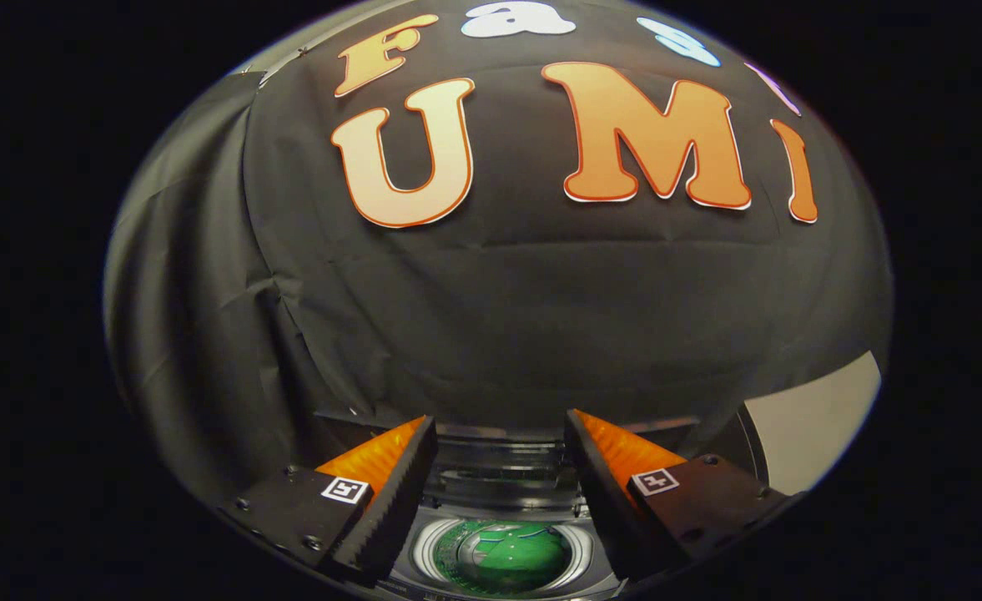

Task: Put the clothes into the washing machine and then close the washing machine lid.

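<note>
My gripper (499, 434) is open, with a wide gap between its two fingers and nothing held. Below and between the fingers I look down into the washing machine (457, 501). Its round drum opening has a pale metal rim (425, 547). A green piece of clothing (507, 555) lies inside the drum. The machine's raised lid (503, 455) stands just beyond the fingertips, dark and partly hidden by the fingers.
The black cloth wall (499, 317) of the booth hangs close behind the machine. A pale surface (816, 417) shows to the right of the machine, beyond the right finger.
</note>
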